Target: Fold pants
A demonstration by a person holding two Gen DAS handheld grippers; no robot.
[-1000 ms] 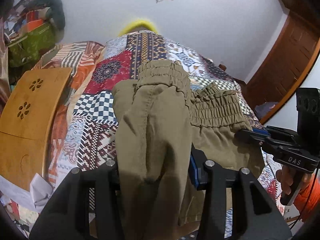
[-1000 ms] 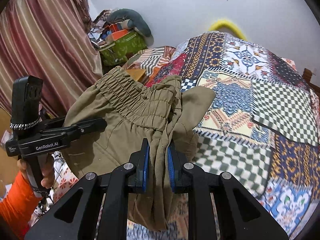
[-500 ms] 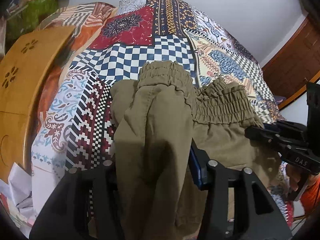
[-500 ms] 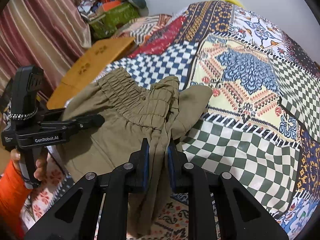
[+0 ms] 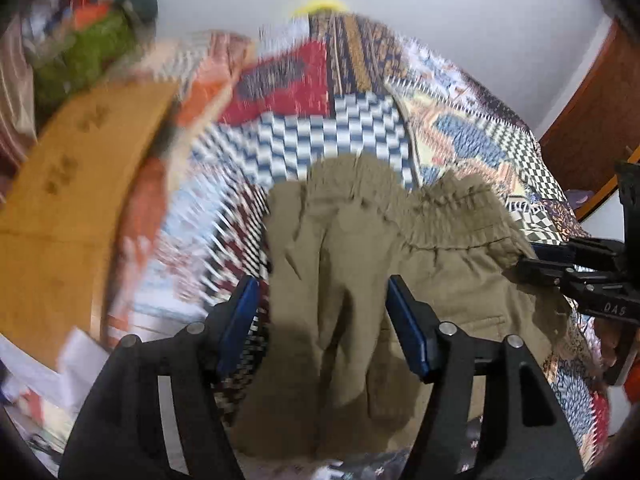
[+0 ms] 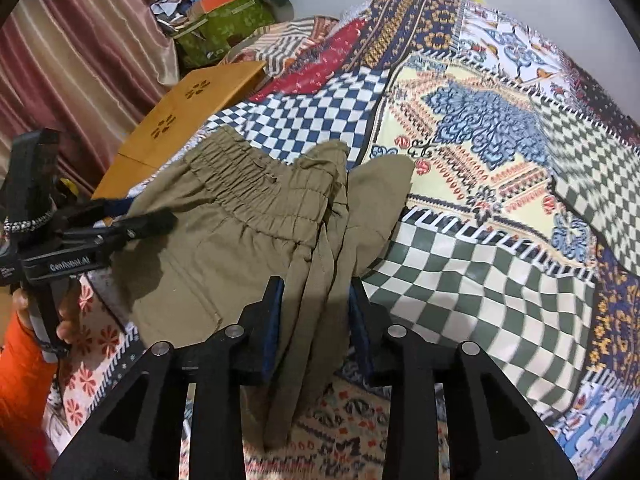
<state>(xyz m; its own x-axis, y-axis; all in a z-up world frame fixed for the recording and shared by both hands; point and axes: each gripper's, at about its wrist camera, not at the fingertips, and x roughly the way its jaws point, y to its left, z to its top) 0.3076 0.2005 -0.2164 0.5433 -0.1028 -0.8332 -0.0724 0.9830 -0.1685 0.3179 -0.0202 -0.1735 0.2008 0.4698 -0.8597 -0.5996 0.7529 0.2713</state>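
Olive pants (image 5: 344, 240) with a gathered elastic waistband (image 6: 248, 200) lie bunched on the patchwork bedspread (image 6: 480, 140). In the blurred left wrist view, my left gripper (image 5: 322, 300) has its jaws opening wide. A fold of the pants hangs loose between the blue pads (image 5: 240, 320), with a gap on the left side. My right gripper (image 6: 316, 292) is also opening, and a pleated fold of the pants sits slack between its fingers. Each gripper shows in the other's view at the waistband's far end: the left gripper (image 6: 136, 216), the right gripper (image 5: 532, 260).
A wooden lap table (image 6: 192, 92) rests at the bed's left edge, beside a striped curtain (image 6: 72, 48) and a pile with a green box (image 6: 224, 24). A hand in an orange sleeve (image 6: 20, 360) holds the left gripper. A wooden door (image 5: 592, 120) stands at the right.
Both grippers have come down toward the bedspread with the waistband. Both pairs of jaws have spread apart, and the folds they pinched now sit loose between the pads.
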